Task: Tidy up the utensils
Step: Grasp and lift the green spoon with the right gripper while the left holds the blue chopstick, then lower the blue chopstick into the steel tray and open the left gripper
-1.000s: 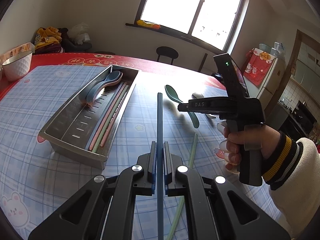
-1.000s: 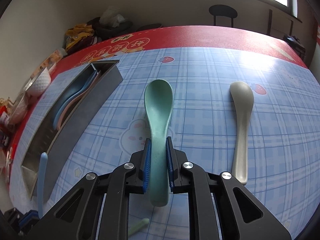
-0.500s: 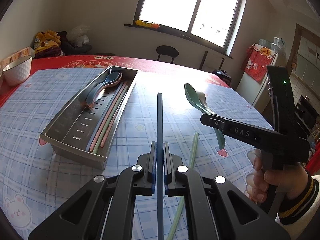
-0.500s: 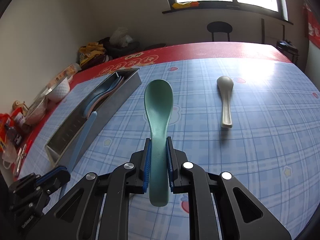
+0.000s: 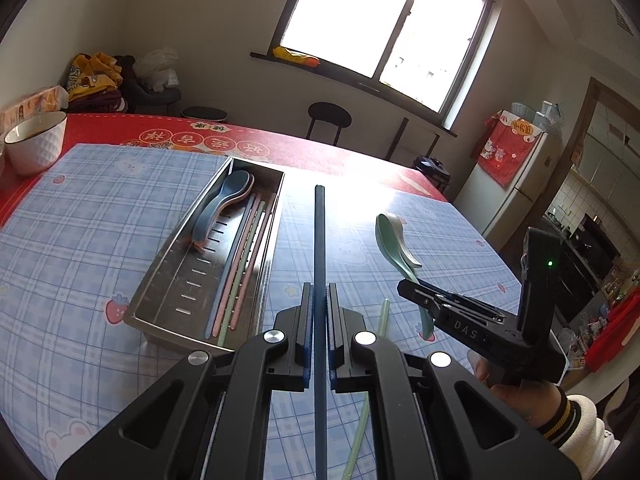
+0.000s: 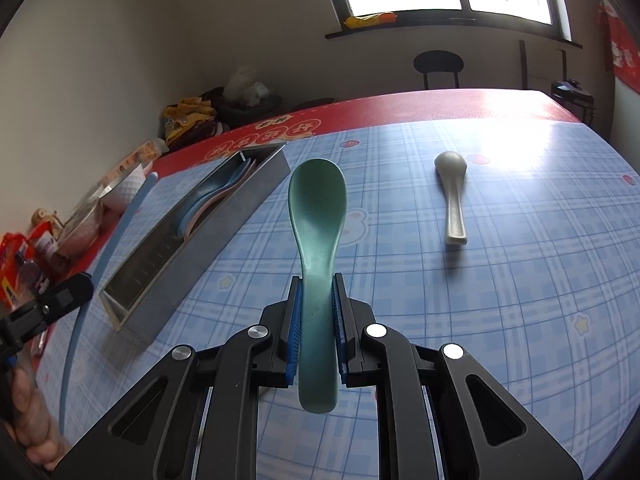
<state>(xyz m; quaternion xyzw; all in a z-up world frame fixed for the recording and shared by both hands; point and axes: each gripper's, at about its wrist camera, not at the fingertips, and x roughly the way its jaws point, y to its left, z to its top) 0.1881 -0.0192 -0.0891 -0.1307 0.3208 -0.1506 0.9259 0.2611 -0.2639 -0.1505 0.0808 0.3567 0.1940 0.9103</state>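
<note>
My left gripper (image 5: 319, 332) is clamped tight on a dark blue chopstick (image 5: 319, 248), pinched well back along its length so most of the stick juts forward over the table. My right gripper (image 6: 317, 332) is closed on the handle of a green spoon (image 6: 318, 216), bowl forward and face up, carried clear of the cloth. Both utensils are off the table.

The steel tray (image 5: 168, 280) sits ahead and to the left of the left gripper, with two spoons (image 5: 222, 204) stacked at its far end and several chopsticks (image 5: 240, 260) lying along its right side. A pale green chopstick (image 5: 380, 320) lies on the plaid tablecloth (image 5: 80, 240) between my two tools, and a grey spoon (image 6: 454, 196) rests further out on the right.

My worries, as I judge it: the long overhang of the blue stick could catch the tray's near wall if I come in too low, and then pivot in the pads. The spoon is held only by its narrow handle, so its bowl could swing down if I tilt. Both tools head for the same tray, so they may cross and knock each other. Released from too high, the stick could bounce out.
</note>
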